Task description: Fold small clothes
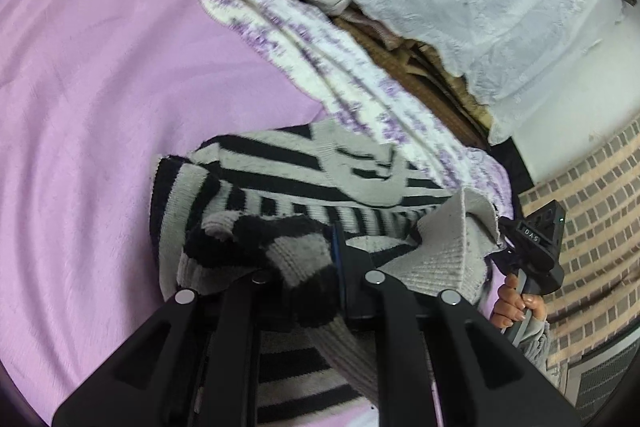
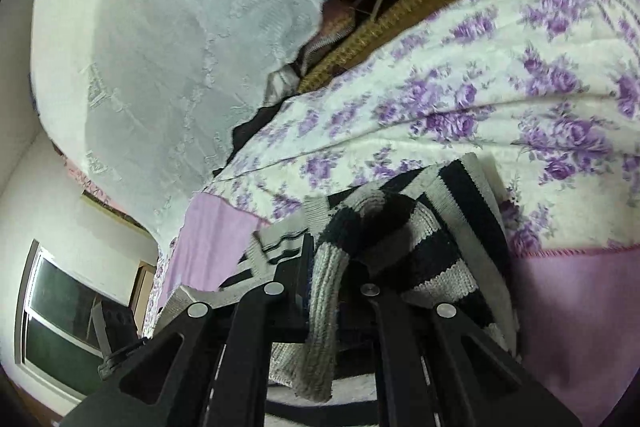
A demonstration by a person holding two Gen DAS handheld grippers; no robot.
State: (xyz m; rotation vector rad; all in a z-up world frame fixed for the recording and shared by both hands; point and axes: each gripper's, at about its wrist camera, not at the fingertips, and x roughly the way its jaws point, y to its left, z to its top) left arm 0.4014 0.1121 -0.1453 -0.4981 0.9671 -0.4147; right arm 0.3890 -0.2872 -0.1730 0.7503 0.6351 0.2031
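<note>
knitwear hung between the two claws: a black-and-grey striped sweater (image 1: 304,179), bunched and lifted just above the pink bedsheet (image 1: 100,107), its far part draped toward the purple-flowered quilt (image 2: 460,99). the left claw (image 1: 340,267) was clenched on a thick roll of the striped knit, and the right claw (image 2: 332,267) was clenched on another fold of the same garment, a grey ribbed edge spilling down over its frame. in the left wrist view the right tool showed at the right edge, gripped by a hand (image 1: 516,303), so the sweater's long axis ran roughly from one claw across to the other, and each claw sat right at its own end of it. that line, held above the sheet, looked to be what any lay-down or fold would turn on, with neither hand clearly nearer the bed.

much stayed hidden. the claws' fingertips were buried in the knit, so the exact bite could not be seen. sleeves, collar and hem could not be told apart in the bunching. the lower part of the garment dropped out of view behind the frames, and both views were blurred.
</note>
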